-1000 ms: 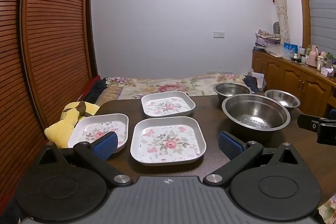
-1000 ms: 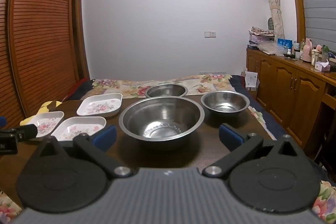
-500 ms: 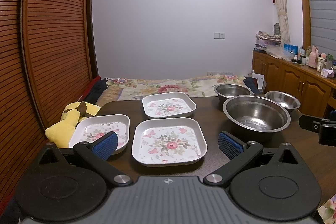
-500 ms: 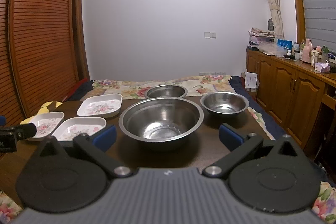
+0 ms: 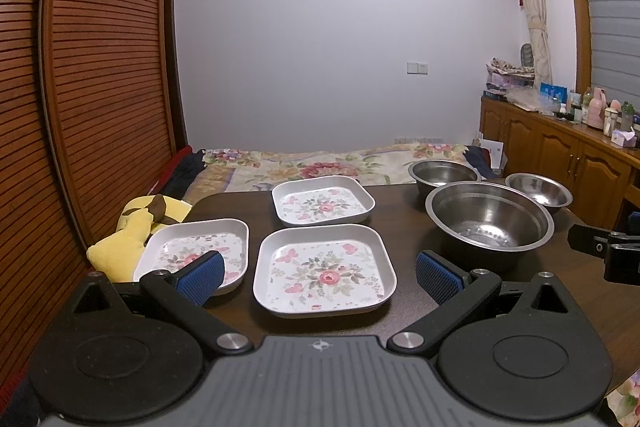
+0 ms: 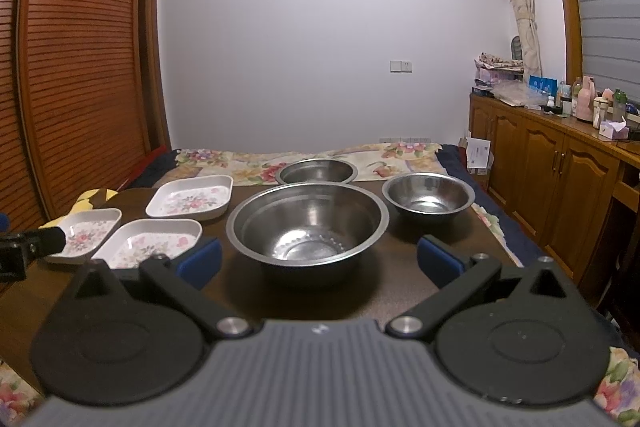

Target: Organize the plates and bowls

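Three white square plates with flower prints lie on the dark table (image 5: pixel 404 223): a near one (image 5: pixel 325 271), a far one (image 5: pixel 322 204) and a left one (image 5: pixel 195 250). My left gripper (image 5: pixel 320 277) hovers open over the near plate, holding nothing. Three steel bowls stand to the right: a large one (image 6: pixel 307 223), a smaller one behind it (image 6: pixel 317 171) and another at the right (image 6: pixel 428 193). My right gripper (image 6: pixel 319 261) is open in front of the large bowl, empty.
A yellow plush toy (image 5: pixel 128 239) lies at the table's left edge. A bed with a floral cover (image 5: pixel 328 165) is beyond the table. Wooden cabinets (image 6: pixel 560 183) with bottles run along the right, and slatted wooden doors (image 5: pixel 100 87) stand on the left.
The left view has shifted very slightly, with the plates a touch higher and to the right in frame. The right gripper has barely moved. Both stay open.
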Tool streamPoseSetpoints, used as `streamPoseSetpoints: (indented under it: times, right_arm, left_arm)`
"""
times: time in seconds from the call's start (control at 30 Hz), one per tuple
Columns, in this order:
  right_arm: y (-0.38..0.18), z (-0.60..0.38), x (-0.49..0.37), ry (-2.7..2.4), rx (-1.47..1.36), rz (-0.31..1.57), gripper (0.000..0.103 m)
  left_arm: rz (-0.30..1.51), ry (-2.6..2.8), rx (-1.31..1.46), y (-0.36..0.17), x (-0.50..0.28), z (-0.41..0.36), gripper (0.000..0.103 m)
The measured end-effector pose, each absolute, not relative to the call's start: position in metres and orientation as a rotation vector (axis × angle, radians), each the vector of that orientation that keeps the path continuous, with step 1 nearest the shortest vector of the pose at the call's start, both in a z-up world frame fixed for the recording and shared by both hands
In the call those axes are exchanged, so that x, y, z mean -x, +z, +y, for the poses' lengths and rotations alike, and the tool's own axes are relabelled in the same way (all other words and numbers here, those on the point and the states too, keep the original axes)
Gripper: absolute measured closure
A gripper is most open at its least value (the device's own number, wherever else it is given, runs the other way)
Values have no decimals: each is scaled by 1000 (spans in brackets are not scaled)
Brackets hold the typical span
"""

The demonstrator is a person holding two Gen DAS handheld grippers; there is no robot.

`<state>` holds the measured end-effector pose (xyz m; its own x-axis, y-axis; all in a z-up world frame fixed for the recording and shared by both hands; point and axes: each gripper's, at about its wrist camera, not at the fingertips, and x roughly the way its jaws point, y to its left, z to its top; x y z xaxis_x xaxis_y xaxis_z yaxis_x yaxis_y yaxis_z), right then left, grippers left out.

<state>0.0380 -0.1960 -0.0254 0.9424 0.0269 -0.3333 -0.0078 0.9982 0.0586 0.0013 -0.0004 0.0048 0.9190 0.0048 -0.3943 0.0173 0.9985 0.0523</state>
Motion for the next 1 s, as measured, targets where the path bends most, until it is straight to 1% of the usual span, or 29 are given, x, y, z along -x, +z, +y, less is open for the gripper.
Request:
streamPoseSetpoints:
  times: [1.0]
  right_arm:
    - [-28, -196, -38, 18, -57, 344, 0]
  left_arm:
    - [408, -10, -53, 0, 1, 6, 0]
